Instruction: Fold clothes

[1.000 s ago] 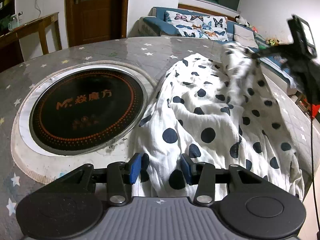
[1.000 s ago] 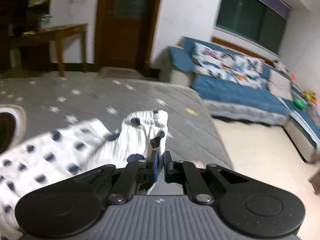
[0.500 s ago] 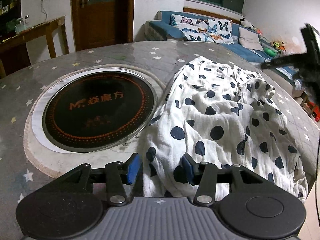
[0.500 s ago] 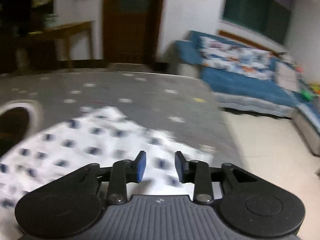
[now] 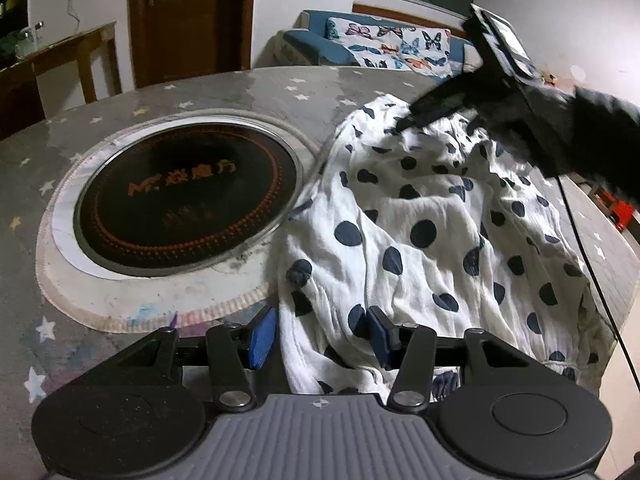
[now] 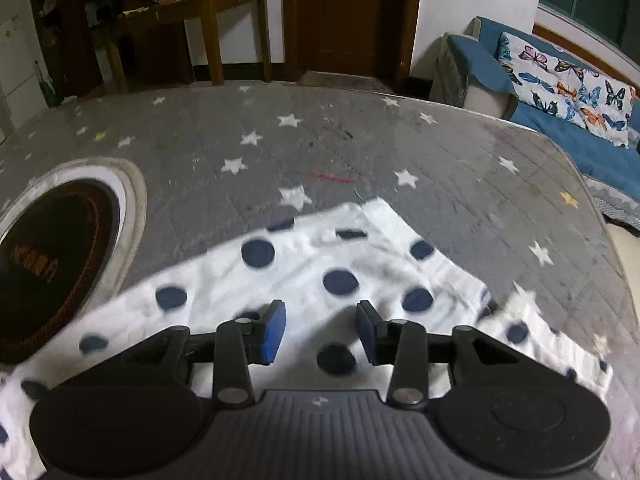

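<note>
Hovering part-open over the polka-dot garment point(image 6: 340, 280), both the right gripper point(image 6: 321, 332), jaws just widened, and the left gripper point(image 5: 320, 336), jaws just narrowed, hold nothing, so any careless drag could bunch the rumpled fold.

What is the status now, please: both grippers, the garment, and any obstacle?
Left gripper open, right gripper open, jaws just opened. White dotted cotton garment rumpled on grey starred table. Nothing in the way.

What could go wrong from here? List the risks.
1. The polka-dot garment lies bunched and wrinkled, so a fold now would likely trap creases.
2. Its left edge sits against the black cooktop; dragging could pull cloth onto it.
3. The right gripper, whose fingers have just been opening, hovers with nothing held, so the far corner may shift.
</note>
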`<state>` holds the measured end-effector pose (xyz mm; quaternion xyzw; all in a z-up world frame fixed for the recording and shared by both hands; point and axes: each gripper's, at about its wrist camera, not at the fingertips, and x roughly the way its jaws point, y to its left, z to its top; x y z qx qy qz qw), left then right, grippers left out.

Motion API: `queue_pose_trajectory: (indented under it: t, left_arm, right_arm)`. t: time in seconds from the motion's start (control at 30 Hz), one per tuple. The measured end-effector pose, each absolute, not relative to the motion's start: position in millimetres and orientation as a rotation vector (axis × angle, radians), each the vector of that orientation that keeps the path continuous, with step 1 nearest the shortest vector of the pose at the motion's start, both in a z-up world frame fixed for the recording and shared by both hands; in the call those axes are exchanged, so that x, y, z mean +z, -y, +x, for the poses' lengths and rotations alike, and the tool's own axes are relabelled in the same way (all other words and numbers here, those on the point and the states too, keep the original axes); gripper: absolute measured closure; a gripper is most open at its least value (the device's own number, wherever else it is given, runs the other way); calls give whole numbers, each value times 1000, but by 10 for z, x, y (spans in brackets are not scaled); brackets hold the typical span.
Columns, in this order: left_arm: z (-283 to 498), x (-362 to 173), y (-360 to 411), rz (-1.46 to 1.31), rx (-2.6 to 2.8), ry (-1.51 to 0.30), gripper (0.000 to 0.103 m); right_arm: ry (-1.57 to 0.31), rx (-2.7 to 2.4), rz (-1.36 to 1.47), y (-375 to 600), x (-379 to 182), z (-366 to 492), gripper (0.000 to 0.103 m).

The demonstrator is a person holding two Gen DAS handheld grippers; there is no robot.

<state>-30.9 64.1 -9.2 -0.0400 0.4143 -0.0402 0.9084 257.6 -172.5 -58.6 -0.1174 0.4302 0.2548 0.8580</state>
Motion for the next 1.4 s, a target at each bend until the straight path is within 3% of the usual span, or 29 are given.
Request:
queue_pose_trajectory:
  t: [0.03, 0.1, 0.17, 0.4, 0.83, 0.9, 1.1, 1.33, 1.4]
  left_arm:
    - [-308, -99, -643, -79, -85, -852, 58]
    - [-314, -100, -648, -79, -103, -849, 78]
    - [-328, -104, -674, -97, -126, -850, 88]
    - [-453, -38, -894, -144, -87, -813, 95]
    - [-699, 90, -1146, -167, 62, -804, 94]
    - [-724, 96, -1162, -162, 73, -810, 88]
    - [-807, 224, -1164, -125, 101, -763, 74]
    - [-748, 429, -914, -94, -5, -688, 69]
    - [-701, 430, -722, -75, -73, -686, 61]
  right_arm:
    - [-905, 536, -240, 1680, -592, 2609, 61]
    - [-901, 539, -237, 1560, -608, 2677, 59]
    - [-894, 547, -243, 1416, -616, 2740, 56]
    - [-867, 623, -270, 790, -636, 2869, 56]
    - [-857, 810, -227, -398, -566, 2937, 56]
    - [-840, 835, -222, -353, -447, 2878, 56]
    - [-797, 787, -265, 317, -120, 2699, 56]
    - [-819, 562, -273, 1614, -77, 2519, 56]
    - [-823, 505, -257, 1984, -84, 2461, 56]
